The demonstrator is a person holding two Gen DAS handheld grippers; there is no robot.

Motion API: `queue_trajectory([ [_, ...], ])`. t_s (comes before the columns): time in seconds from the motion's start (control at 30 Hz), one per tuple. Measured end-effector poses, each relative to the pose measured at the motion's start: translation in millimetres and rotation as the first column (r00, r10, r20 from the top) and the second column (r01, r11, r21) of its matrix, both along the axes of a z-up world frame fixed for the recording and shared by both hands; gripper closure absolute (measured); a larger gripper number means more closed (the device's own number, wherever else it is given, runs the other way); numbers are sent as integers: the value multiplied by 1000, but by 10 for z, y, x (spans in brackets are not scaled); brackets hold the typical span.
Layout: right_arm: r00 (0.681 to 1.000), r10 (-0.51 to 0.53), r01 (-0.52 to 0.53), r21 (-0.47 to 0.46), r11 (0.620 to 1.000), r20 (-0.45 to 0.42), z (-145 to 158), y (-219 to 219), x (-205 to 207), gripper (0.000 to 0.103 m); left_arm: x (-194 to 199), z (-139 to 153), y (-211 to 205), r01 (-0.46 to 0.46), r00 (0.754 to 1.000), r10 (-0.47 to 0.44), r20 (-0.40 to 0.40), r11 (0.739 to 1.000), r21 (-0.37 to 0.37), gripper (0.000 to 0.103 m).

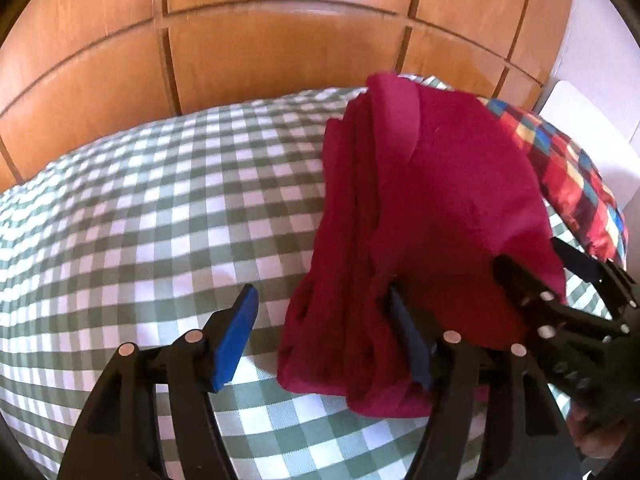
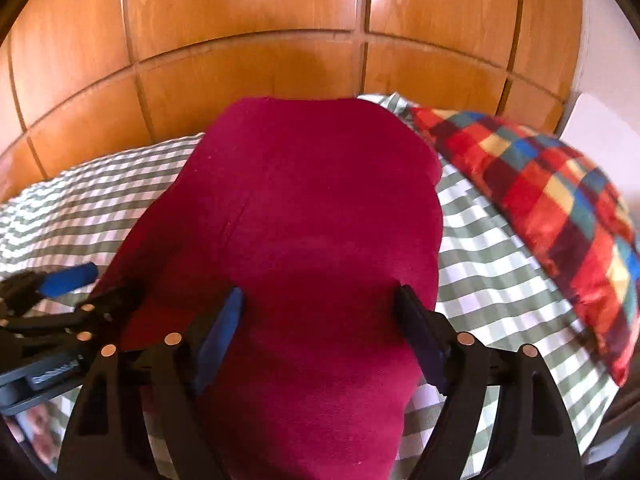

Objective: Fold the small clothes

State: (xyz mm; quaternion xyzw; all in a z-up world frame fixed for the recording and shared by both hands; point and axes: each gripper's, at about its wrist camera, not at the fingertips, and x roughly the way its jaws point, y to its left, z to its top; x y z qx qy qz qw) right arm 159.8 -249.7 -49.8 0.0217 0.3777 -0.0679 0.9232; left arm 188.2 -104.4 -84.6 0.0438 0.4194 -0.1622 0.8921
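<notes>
A dark red garment (image 1: 440, 200) (image 2: 300, 220) lies bunched and partly raised over the green-and-white checked bed (image 1: 160, 200). My left gripper (image 1: 320, 290) is open wide. Its left blue pad is bare over the bedcover, and its right finger (image 1: 408, 340) is tucked into the cloth's lower folds. My right gripper (image 2: 320, 291) is also open wide, with the red cloth filling the gap between its fingers and running down past them. Each gripper shows in the other's view: the right gripper (image 1: 536, 256) at the cloth's right edge, the left gripper (image 2: 110, 282) at its left edge.
A multicoloured checked pillow (image 1: 568, 176) (image 2: 560, 208) lies at the right of the bed. A glossy wooden panelled wall (image 1: 280, 40) (image 2: 248, 64) rises behind the bed. A white surface (image 1: 580, 120) stands at the far right. Checked bedcover (image 2: 488, 280) spreads left and right of the garment.
</notes>
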Motion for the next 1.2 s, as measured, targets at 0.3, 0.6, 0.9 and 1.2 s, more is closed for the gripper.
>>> queue_trajectory([
  [0.3,981,-188,180,152,972,44,187,-78,-580,14,-535,402,161,13,988,-6,151,999,-44,9],
  [0.6,944,-329,323,152,934,17,144,52,-1136,5,-1047,573,194,35,969,-32,245,999,-10,2],
  [0.9,905,-415,405,111,908,97,317,55,-1318,4,-1258,559,244,27,967,-25,255,1000,-3,2],
  [1.2,900,-425,418,88,904,99,272,126,-1382,4,-1332,626,241,-1,958,-8,288,999,32,2],
])
